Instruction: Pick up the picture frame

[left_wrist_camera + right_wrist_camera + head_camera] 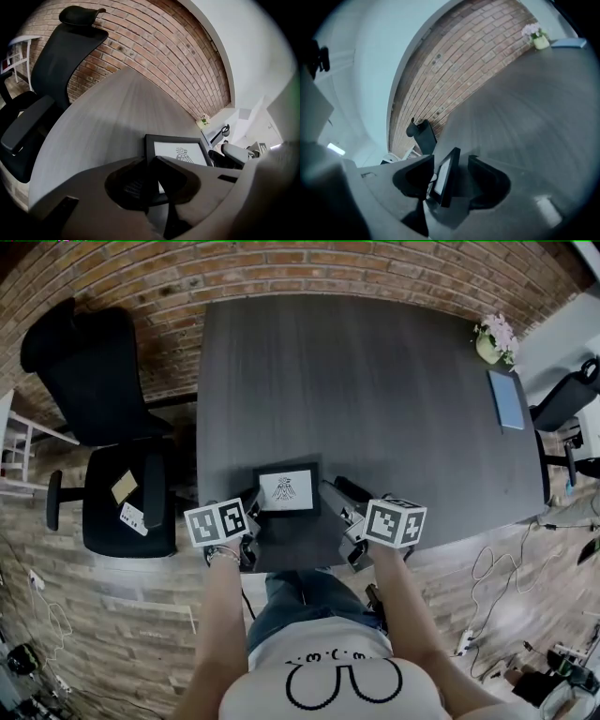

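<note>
A black picture frame (287, 490) with a white print of a bird-like figure is at the near edge of the dark grey table (375, 399). My left gripper (253, 512) holds its left side. In the left gripper view the frame (180, 152) runs in between the jaws, and the left gripper (150, 163) is shut on the near left edge. My right gripper (339, 495) is at the frame's right side. In the right gripper view the frame (446, 180) stands edge-on between the jaws of the right gripper (451, 161), with a gap to the right-hand jaw.
A black office chair (103, 381) stands left of the table, with paper notes (125, 488) on its seat. A small flower pot (494, 338) and a blue book (507, 397) sit at the table's far right. Another chair (567, 395) and floor cables (497, 568) are to the right.
</note>
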Available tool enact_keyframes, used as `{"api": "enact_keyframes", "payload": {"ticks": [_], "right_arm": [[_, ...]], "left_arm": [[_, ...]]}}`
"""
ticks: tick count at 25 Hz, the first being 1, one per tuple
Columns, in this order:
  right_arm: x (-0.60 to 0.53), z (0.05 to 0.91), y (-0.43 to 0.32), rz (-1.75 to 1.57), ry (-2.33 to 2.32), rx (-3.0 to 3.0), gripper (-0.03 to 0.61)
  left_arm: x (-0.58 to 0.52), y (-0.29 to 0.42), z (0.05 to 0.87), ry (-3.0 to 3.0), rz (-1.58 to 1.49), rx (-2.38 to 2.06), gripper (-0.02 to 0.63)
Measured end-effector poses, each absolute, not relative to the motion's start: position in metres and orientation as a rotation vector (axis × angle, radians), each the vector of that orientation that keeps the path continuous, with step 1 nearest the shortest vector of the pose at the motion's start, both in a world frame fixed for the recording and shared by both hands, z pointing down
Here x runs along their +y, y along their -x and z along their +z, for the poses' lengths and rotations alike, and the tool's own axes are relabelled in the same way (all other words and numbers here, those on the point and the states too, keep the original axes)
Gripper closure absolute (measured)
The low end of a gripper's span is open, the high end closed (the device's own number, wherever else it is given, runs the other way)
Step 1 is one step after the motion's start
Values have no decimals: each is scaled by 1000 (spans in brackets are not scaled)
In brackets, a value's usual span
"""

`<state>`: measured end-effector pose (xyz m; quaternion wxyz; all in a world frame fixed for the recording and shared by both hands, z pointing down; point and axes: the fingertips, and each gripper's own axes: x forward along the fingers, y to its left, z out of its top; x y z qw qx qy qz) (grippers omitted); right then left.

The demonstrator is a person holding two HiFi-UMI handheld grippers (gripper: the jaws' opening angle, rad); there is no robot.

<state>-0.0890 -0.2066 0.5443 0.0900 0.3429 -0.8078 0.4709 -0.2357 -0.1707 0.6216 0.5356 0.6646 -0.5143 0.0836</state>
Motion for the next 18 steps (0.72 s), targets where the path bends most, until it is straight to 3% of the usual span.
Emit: {"api": "enact_keyframes", "payload": {"ticks": [14, 15, 17, 18], "right_arm": [[-195, 593, 132, 1729, -803, -2229, 394], [-195, 594, 135, 1750, -796, -2222, 408], [-197, 594, 138, 1796, -804, -2209, 512], [-198, 593, 139, 1816, -807, -2206, 515]], "left_arm": [[-172, 236, 623, -1581, 208, -1216, 544], [-173, 236, 623, -1579, 206, -1215, 545], [-173, 237, 623, -1572, 196, -1213, 545], [-173, 237, 623, -1569, 191, -1210, 545]]}}
